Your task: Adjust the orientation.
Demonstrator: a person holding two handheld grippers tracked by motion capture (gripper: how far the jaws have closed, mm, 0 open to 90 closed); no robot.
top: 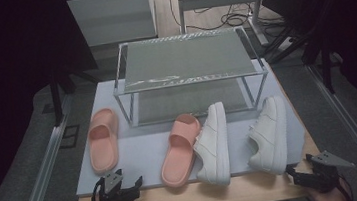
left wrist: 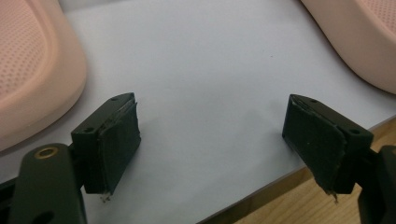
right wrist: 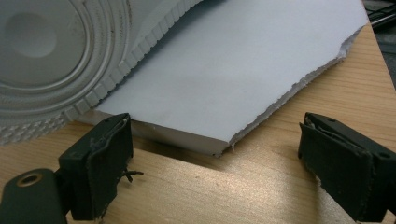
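Two pink slides lie on a white board: one at the left, one near the middle. Beside the middle slide a white sneaker lies on its side, and a second white sneaker lies on its side further right. My left gripper is at the board's front edge, open and empty; its own view has its jaws wide apart between the two slides. My right gripper stands open over the wood by the board's front right corner, with the right sneaker's ribbed sole just ahead of its jaws.
A two-tier metal shoe rack with bare shelves stands at the back of the board. The wooden table shows as a strip in front of the board. Metal rails run along both sides, and cables lie on the floor behind.
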